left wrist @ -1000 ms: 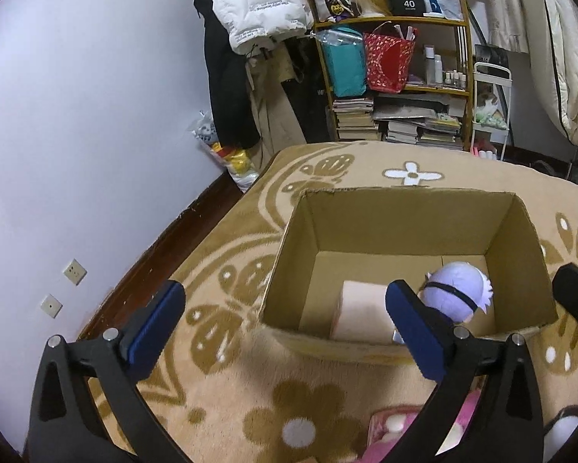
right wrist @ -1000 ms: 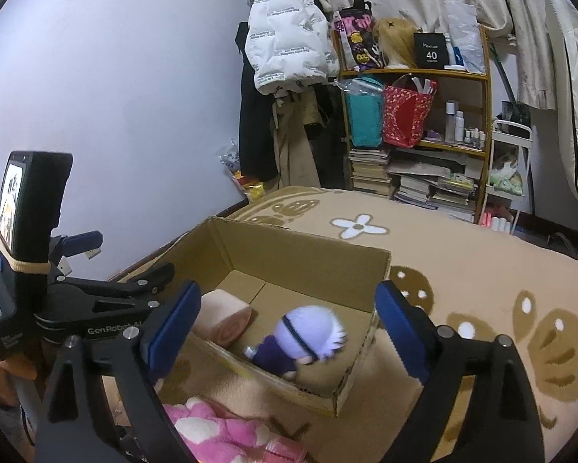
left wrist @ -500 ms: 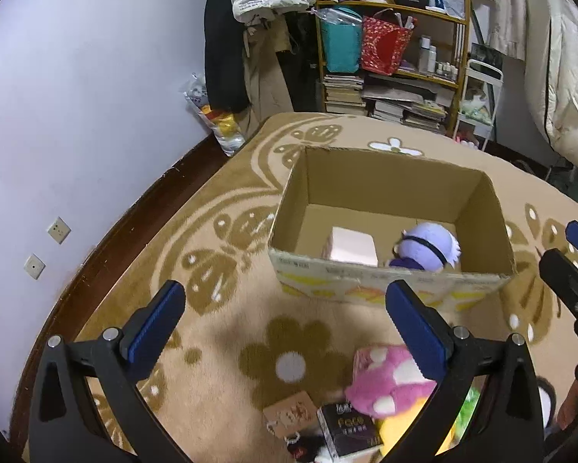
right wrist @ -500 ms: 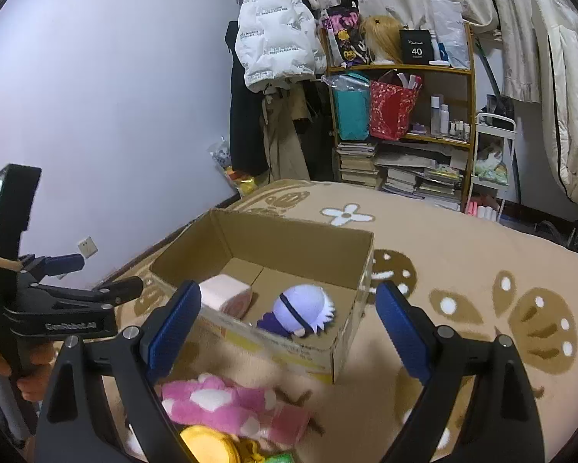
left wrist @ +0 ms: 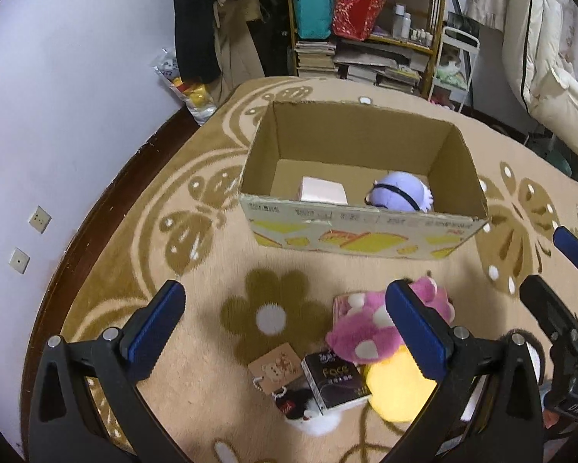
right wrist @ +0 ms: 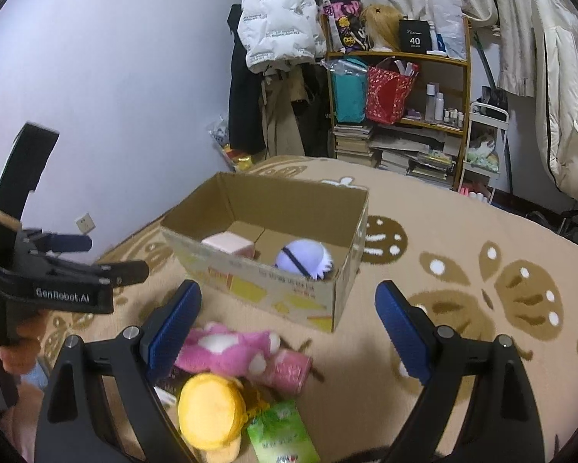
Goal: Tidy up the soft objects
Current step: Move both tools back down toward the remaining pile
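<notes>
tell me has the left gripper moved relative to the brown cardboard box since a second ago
Yes. The left gripper has pulled back from the brown cardboard box, now hovering open over the pink plush toy.

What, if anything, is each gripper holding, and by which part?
Nothing. The left gripper and right gripper are both open and empty above the carpet.

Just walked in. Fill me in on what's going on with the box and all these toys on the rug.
A person is tidying soft toys into a cardboard box on the rug, with a two-finger gripper in each hand. The box already holds a purple plush doll and a pink block. A pink spotted plush, a yellow plush, a black tissue pack and a green packet lie in a pile in front of the box. The left gripper and the right gripper are both open and empty above that pile.
</notes>
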The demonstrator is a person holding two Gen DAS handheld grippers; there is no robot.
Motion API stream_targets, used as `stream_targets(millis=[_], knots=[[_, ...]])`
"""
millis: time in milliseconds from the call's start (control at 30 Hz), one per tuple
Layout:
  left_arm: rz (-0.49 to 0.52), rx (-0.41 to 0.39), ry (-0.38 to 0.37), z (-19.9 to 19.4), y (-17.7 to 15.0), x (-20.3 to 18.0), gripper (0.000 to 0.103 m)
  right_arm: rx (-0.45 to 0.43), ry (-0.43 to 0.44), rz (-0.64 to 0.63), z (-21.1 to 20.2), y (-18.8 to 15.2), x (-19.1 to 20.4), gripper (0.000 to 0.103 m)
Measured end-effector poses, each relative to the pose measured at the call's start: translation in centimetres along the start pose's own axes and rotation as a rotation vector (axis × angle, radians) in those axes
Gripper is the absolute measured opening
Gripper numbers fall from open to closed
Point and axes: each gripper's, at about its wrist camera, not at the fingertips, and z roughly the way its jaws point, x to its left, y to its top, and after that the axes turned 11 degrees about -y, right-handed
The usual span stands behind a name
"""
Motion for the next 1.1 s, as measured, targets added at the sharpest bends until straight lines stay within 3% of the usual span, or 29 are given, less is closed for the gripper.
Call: stream_targets(millis=[333, 567, 700, 1100], knots=[[-0.031, 0.117, -0.057, 1.7, -1.3, -0.1, 0.103, 0.063, -0.016, 0.026, 0.0, -2.1, -0.2, 0.095], [0.035, 0.184, -0.023, 3.6, -1.9, -1.7, 0.103, 0.208, -0.002, 0.057, 2.0, -3.6, -1.3, 0.086], [0.088, 0.219, -0.025, 4.7, -2.1, -2.9, 0.103, 0.289, -0.013, 0.043, 3.2, -4.7, -1.6, 0.075], [0.142, 0.289, -0.049, 6.9, -2.6, -4.5, 0.103, 0.464, 0.03, 0.028, 5.9, -7.1, -1.5, 0.074]])
